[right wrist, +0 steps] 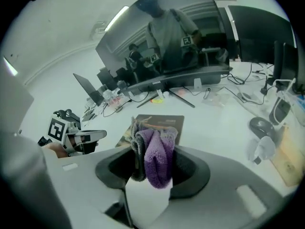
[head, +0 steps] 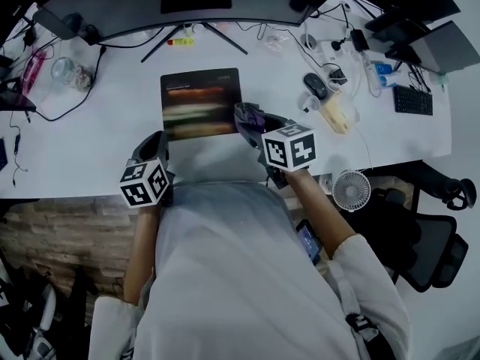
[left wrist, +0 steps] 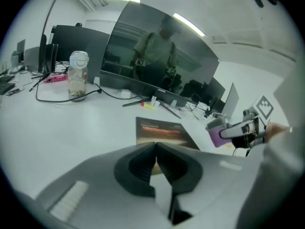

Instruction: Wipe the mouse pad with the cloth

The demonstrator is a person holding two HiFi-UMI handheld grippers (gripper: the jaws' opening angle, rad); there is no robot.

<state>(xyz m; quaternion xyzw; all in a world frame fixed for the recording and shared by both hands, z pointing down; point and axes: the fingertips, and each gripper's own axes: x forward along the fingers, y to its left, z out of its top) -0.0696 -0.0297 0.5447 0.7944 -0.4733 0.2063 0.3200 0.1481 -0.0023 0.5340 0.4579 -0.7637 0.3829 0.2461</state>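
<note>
Cloth gripped, wiping about to begin

My right tongs are clamped on the cloth, a fluffy purple-and-grey bunch, at the near right corner of the mouse pad; the pad is a thin dark rectangle lying flat mid-desk; my left tongs are closed on nothing near its near left corner; next, I judge, press the pile down and sweep across.

We see a fluffy purple-and-grey terry cloth, its pile rough and matt. The dark rectangular mouse pad at twelve o'clock looks smooth with a faint sheen. The white desk top is smooth; the clear jar at ten o'clock shines.
</note>
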